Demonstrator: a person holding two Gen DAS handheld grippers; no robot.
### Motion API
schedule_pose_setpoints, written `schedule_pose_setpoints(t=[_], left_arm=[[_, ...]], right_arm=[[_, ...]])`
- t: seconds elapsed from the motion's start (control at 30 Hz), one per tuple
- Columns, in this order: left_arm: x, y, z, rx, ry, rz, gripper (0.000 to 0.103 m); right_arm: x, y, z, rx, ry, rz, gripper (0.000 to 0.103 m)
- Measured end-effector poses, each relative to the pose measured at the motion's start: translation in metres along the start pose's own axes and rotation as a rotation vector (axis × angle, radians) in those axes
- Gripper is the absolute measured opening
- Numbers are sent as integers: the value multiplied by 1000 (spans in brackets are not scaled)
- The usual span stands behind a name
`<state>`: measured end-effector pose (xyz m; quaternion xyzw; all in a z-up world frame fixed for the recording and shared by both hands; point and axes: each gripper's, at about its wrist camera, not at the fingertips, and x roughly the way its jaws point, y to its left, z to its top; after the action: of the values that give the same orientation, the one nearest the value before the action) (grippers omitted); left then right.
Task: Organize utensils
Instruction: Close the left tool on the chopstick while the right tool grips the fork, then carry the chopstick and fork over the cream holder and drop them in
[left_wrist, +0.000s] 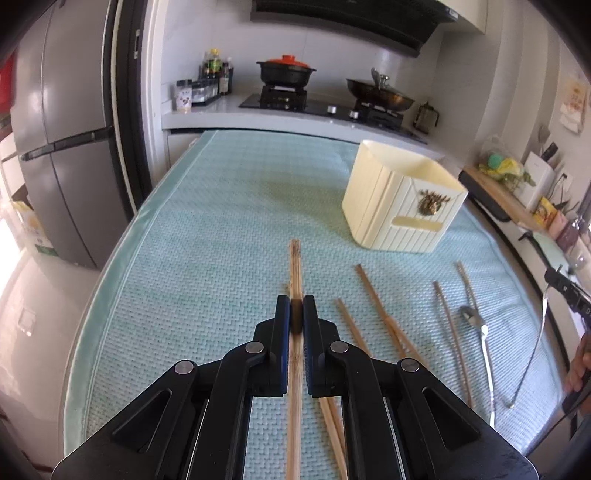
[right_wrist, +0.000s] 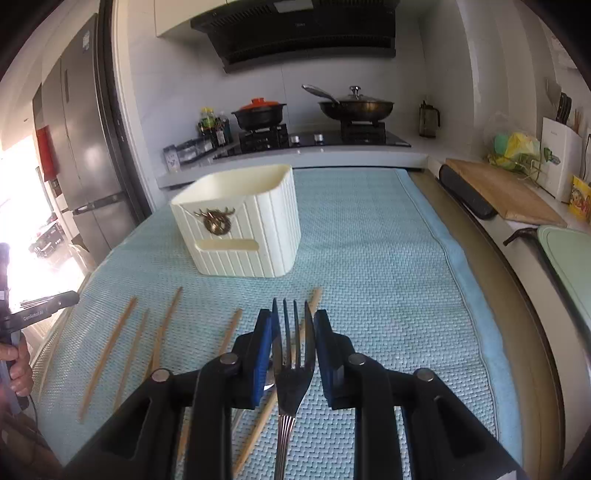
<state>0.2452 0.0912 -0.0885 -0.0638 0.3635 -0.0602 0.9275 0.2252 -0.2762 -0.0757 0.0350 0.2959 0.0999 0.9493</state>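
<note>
My left gripper (left_wrist: 296, 301) is shut on a wooden chopstick pair (left_wrist: 295, 266) that sticks out forward, lifted above the teal mat (left_wrist: 221, 221). My right gripper (right_wrist: 292, 314) is shut on a metal fork (right_wrist: 291, 384), tines pointing forward, also off the mat. A cream ribbed utensil holder (left_wrist: 402, 199) (right_wrist: 240, 221) with a brass deer emblem stands upright ahead of both grippers. Several loose chopsticks (left_wrist: 376, 299) (right_wrist: 107, 347) lie on the mat. A metal spoon (left_wrist: 471, 315) lies among them.
Behind the mat runs a counter with a stove, a black pot with an orange lid (left_wrist: 286, 72) and a lidded pan (right_wrist: 354, 105). A grey fridge (left_wrist: 62, 140) stands at the left. A wooden cutting board (right_wrist: 502, 192) lies on the right-hand counter.
</note>
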Motion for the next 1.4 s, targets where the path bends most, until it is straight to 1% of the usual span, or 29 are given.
schedule_pose_setpoints(t=[0.1, 0.2, 0.33, 0.43, 0.57, 0.73, 1.03, 1.27, 1.4], left_arm=[[-22, -7, 6, -1, -42, -26, 5], [-35, -15, 13, -6, -66, -60, 5], [-47, -25, 19, -16, -90, -100, 5], [-50, -30, 22, -17, -105, -107, 5], [-51, -34, 25, -24, -106, -122, 5], [-52, -40, 24, -2, -106, -121, 5], [-51, -43, 23, -3, -97, -131, 5], [-50, -49, 30, 0, -96, -153, 5], [-52, -55, 42, 5, -110, -176, 5]], right_arm=[[-26, 9, 4, -14, -52, 12, 23], [-43, 15, 8, -19, -84, 23, 23], [-56, 19, 15, -28, -121, 24, 22], [-61, 20, 20, -32, -142, 22, 21], [-61, 18, 22, -37, -148, 22, 19], [-61, 19, 24, -52, -151, 17, 19], [-61, 18, 23, -55, -143, 8, 19], [-65, 22, 32, -72, -151, 7, 19], [-67, 26, 42, -95, -159, 16, 19]])
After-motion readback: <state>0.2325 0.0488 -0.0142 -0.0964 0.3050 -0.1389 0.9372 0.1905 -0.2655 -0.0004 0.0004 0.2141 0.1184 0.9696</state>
